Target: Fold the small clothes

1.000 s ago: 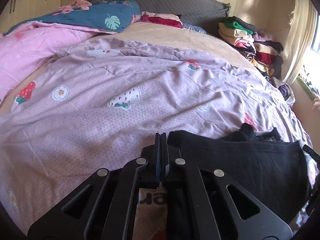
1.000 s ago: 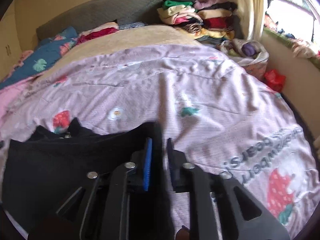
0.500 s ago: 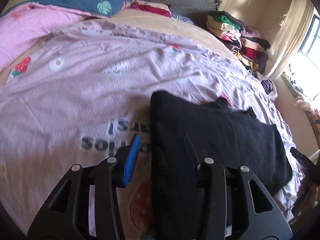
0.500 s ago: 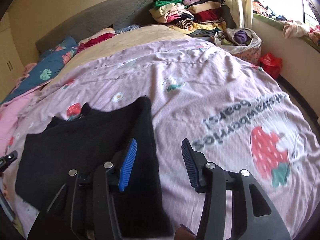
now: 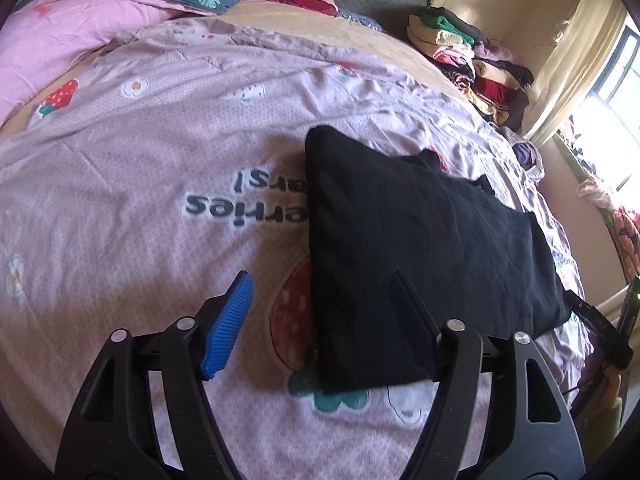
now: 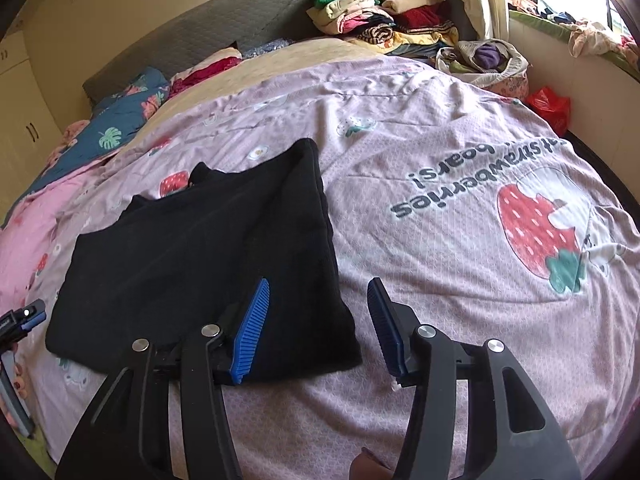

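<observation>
The left gripper [image 5: 320,312] is low in its picture. Its jaws are spreading apart and pinch nothing. The near left corner of the black cloth [image 5: 420,248] lies between them on the bed, loose. The right gripper [image 6: 318,320] is low in its picture too. Its jaws are also spreading and hold nothing. The near right corner of the cloth sits by its left blue pad [image 6: 252,332]. The black cloth is folded flat on the pink strawberry blanket [image 6: 460,160], filling the right middle of the left view and the left middle of the right view. A pile of clothes [image 6: 384,12] sits at the top, by the grey headboard [image 6: 208,32].
</observation>
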The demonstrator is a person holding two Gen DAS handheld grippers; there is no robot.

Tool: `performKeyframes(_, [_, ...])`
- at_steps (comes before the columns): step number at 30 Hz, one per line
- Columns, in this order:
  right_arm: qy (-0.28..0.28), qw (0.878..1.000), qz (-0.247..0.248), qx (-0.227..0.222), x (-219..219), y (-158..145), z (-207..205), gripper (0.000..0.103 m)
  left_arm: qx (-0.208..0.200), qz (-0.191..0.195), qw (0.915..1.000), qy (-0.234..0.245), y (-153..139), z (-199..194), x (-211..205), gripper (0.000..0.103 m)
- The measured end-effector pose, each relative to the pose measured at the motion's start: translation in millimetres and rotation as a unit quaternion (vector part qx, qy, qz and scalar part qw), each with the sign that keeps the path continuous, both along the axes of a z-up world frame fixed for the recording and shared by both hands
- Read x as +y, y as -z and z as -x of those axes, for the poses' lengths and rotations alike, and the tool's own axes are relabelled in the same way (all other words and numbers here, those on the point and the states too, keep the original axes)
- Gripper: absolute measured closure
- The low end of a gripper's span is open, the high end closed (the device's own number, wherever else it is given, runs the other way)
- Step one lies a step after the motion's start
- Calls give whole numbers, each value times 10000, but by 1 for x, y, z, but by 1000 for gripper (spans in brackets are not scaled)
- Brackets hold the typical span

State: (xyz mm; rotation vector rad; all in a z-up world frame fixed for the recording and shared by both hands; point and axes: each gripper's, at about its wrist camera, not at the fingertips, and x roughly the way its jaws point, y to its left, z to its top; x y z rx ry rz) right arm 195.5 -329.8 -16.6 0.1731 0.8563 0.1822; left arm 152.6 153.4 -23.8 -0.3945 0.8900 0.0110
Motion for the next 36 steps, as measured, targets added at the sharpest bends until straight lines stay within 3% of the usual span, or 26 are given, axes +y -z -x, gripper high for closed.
performKeyframes(5, [-9,9999,8,113,-2,5,-3,53,99,-355,9993,57,3,0,-15,30])
performKeyframes(22, [54,9990,188,390,-4,12,-8,45,128,-452,9988,156,5,-3,-31,27])
performKeyframes(24, [40,9990,161,425,-4,13,-9,46,137,-519,9985,87,7,-4,-30,27])
performKeyframes(27, [-19,9990,137,414,-2,13,-8,58,164,-398,9990,75,12,-6,-27,28])
performKeyframes(29, [-52,9991,132,409,0,13,-8,67,188,-241,9995,77,15,-6,-25,36])
performKeyframes(34, [-86,9993,157,340,2,11,-7,91,243,445,9986,141,25,-8,-22,72])
performKeyframes(36, [-94,9996,134,251,0,8,-5,94,242,678,9973,124,27,-8,-20,79])
